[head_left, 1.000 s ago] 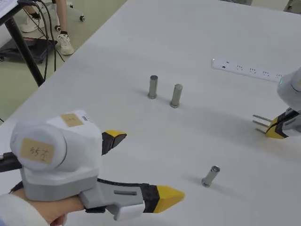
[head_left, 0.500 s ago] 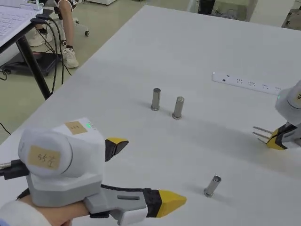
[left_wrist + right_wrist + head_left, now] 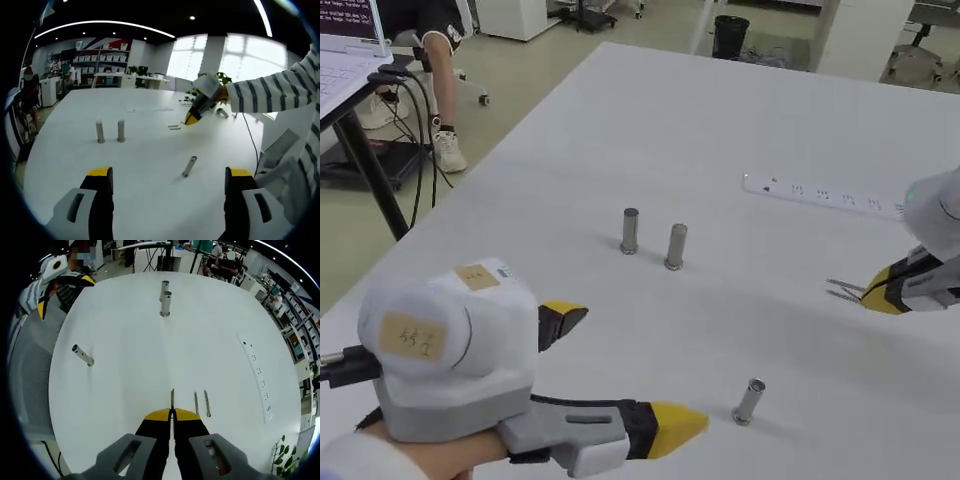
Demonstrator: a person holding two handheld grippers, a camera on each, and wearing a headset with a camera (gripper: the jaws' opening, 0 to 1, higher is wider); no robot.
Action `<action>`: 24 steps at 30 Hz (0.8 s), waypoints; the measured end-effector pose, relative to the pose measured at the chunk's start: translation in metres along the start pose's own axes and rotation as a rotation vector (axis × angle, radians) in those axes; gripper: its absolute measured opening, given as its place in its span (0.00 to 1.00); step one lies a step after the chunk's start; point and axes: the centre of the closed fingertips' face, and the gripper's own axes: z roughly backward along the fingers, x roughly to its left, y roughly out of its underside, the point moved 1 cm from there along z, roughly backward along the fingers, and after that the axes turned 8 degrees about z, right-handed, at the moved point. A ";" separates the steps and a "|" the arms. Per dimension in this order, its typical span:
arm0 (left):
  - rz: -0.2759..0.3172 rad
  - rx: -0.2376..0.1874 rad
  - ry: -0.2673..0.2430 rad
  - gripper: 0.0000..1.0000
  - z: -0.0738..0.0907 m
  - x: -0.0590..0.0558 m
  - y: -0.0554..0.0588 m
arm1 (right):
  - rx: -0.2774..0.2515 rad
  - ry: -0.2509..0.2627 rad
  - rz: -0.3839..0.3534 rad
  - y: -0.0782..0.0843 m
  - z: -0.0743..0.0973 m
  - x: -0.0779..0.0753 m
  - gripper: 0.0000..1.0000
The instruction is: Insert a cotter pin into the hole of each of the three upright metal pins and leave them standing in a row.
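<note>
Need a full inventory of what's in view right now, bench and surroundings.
metal pins: three, silver; two side by side mid-table, one apart nearer the person
cotter pins: three, grey; two lying on the table, one held
power strip: one, white; far right of table
table: one, white
laptop: one; side desk, far left
bin: one, black; floor beyond table
left gripper: grey, yellow-tipped fingers, open, near edge
right gripper: shut on one cotter pin, right side

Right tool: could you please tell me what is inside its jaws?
A thin cotter pin pokes out from between the shut tips of the right tool. How far the pin reaches inside cannot be seen, because the jaws cover it.
</note>
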 end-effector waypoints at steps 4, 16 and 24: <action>0.012 -0.014 0.010 0.90 -0.001 -0.002 -0.005 | -0.025 0.022 0.025 -0.005 0.014 0.007 0.00; 0.034 -0.012 0.032 0.85 -0.006 -0.003 -0.018 | -0.137 0.101 0.094 -0.028 0.045 0.039 0.00; 0.045 0.007 0.057 0.80 -0.016 -0.009 -0.023 | -0.210 0.167 0.136 -0.045 0.060 0.067 0.00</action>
